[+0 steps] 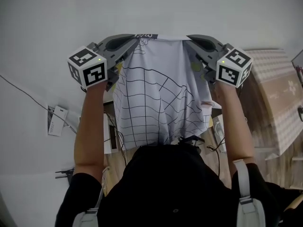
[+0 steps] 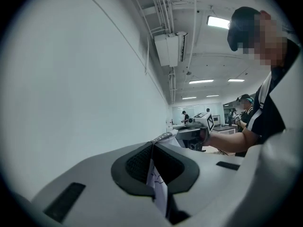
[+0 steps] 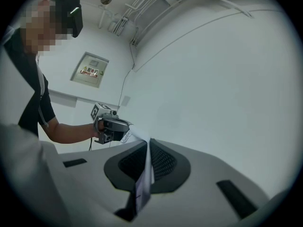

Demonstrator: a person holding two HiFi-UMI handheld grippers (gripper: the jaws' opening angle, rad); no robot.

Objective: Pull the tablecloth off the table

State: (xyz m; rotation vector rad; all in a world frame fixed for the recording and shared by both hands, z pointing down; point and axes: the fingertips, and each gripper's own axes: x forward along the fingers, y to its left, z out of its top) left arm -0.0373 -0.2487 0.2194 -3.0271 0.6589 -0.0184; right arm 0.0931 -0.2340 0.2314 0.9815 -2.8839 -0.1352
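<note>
Two grips confirmed | left gripper [image 1: 124, 44] and right gripper [image 1: 198, 44] each clenched on a top corner of the white black-gridded fabric tablecloth [image 1: 156, 96] | cloth hangs between them before the person's chest [image 1: 175, 178], apparently free of the table | recommendation: hold corners level, apart, firmly pinched.

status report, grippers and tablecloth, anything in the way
Left gripper and right gripper both shut on the tablecloth, at its top edge. Cloth held up, hanging between them in front of the person. Nothing seen snagging it.

One tablecloth [image 1: 156, 98]; two: left gripper [image 1: 129, 40], right gripper [image 1: 193, 40].
</note>
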